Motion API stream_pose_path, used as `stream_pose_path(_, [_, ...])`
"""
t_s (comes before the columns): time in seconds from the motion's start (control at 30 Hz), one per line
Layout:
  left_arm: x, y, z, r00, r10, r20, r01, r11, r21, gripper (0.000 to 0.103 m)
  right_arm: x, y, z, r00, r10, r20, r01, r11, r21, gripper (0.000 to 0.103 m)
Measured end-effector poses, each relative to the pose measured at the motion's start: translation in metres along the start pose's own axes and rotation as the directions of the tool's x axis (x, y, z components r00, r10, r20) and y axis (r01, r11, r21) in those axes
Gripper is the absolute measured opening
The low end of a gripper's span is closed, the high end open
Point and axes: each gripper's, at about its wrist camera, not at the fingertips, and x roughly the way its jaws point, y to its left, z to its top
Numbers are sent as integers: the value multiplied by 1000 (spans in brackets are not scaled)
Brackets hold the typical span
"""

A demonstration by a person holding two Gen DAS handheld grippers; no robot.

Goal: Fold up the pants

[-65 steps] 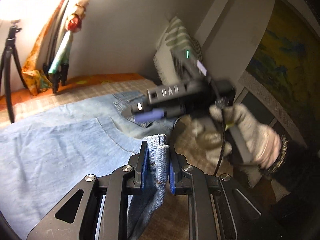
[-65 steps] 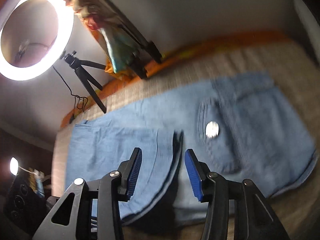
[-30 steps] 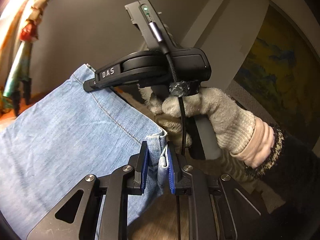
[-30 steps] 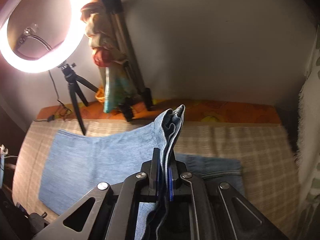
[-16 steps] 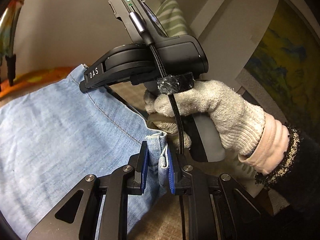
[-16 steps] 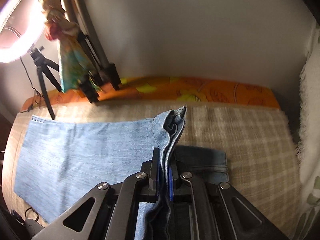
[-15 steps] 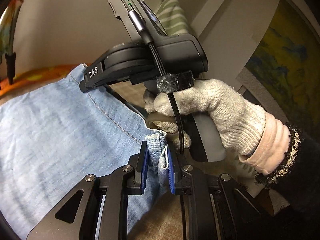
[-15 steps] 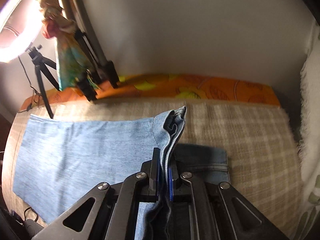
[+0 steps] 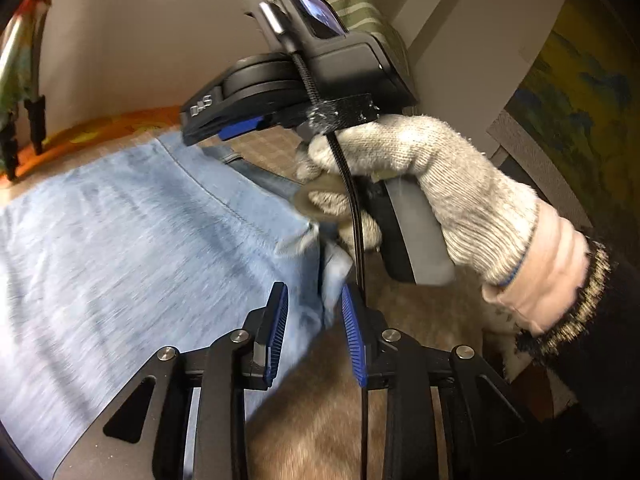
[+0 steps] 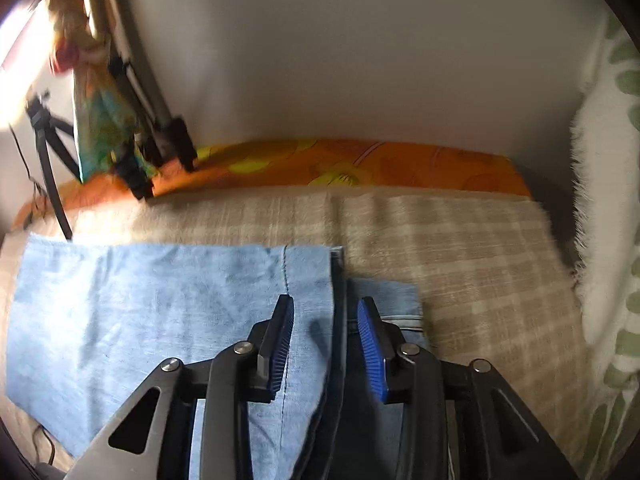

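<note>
1. The pants (image 10: 152, 304) are light blue denim, lying flat on a checked blanket (image 10: 480, 264) that covers what looks like a bed. In the right wrist view they fill the lower left of the frame, with a folded-over edge running up the middle, right between the jaws.

2. The right gripper (image 10: 326, 336) has just been opening. Its jaws now stand partly apart, and the doubled denim edge sits in the gap, but the pads don't look like they're pressing on it. So I'd say released, not held.

3. Same story for the left gripper (image 9: 314, 320): its jaws have just been opening too. A corner of the pants hangs between the blue pads in the lower middle of the left wrist view, looking loose rather than pinched. That frame is blurry, so take it with a pinch of salt.

4. The gloved hand (image 9: 432, 184) holding the other gripper fills the right half of the left wrist view, close to that same corner.

5. Handling-wise, I reckon denim like this is floppy but has some weight. It drapes, holds a crease okay, and isn't slippery or fragile.

6. The best place to grab is probably the thick bits, like hems, seams and the stacked folded edge. Take both layers at once, or the top one slides off the bottom one.
</note>
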Motion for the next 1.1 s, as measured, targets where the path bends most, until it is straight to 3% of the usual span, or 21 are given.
stream_pose_path(0.17, [-40,-19,-5,1000,10,26,-10,1000,19,27,-33,5,-9,998,11,66,-12,1000,10,42])
stream_pose_path(0.27, [-71,-14,-8,999,37,38,-38,999,28,33,-50,19,-17,996,-4,92,6,1000,-22,49])
stream_pose_path(0.43, [-126,4,-14,988,126,88,-128,992,18,33,-71,51,-31,990,81,116,-74,995,-61,49])
stream_pose_path(0.57, [-174,31,-28,960,254,118,-252,967,-34,34,-80,95,-45,978,180,104,-168,979,-113,49])
stream_pose_path(0.77, [-218,99,-61,909,410,74,-395,905,-160,33,-76,166,-63,959,281,44,-267,943,-197,49])
stream_pose_path(0.97, [-220,129,-94,875,484,17,-476,865,-161,34,-63,224,-68,943,332,-12,-325,915,-239,49])
stream_pose_path(1.1, [-226,144,-122,867,498,-14,-491,848,-202,34,-59,256,-64,933,358,-25,-352,899,-262,49])
